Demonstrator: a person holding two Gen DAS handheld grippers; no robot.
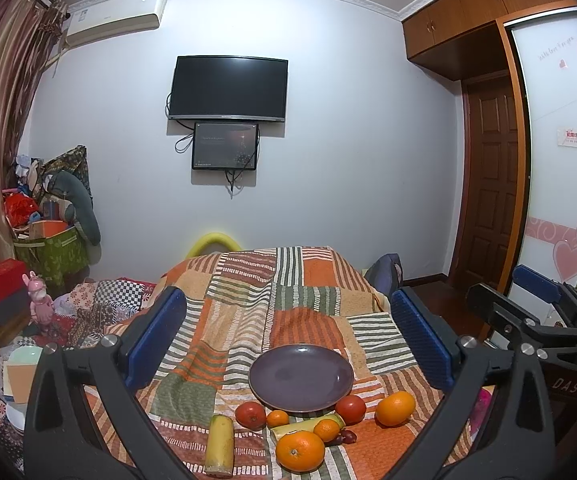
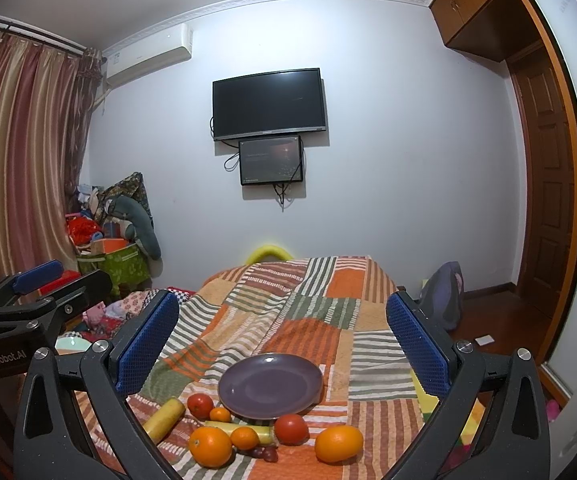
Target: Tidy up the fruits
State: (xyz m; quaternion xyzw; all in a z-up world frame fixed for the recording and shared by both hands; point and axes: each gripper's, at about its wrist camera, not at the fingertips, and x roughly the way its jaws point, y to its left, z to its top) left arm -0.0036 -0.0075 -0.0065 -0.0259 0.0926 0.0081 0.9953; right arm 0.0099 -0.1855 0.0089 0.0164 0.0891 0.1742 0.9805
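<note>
Waiting untouched beside the empty round purple plate (image 1: 300, 378), every fruit is lying on the patchwork blanket (image 1: 300, 304); both grippers, left gripper (image 1: 288, 340) and right gripper (image 2: 282, 344), are hovering wide open, holding nothing.

Home bedroom, bed with patchwork blanket (image 1: 288, 304), wall television (image 1: 228, 88), air conditioner (image 1: 116, 16), striped curtains (image 2: 20, 152), wooden wardrobe (image 1: 464, 12)
</note>
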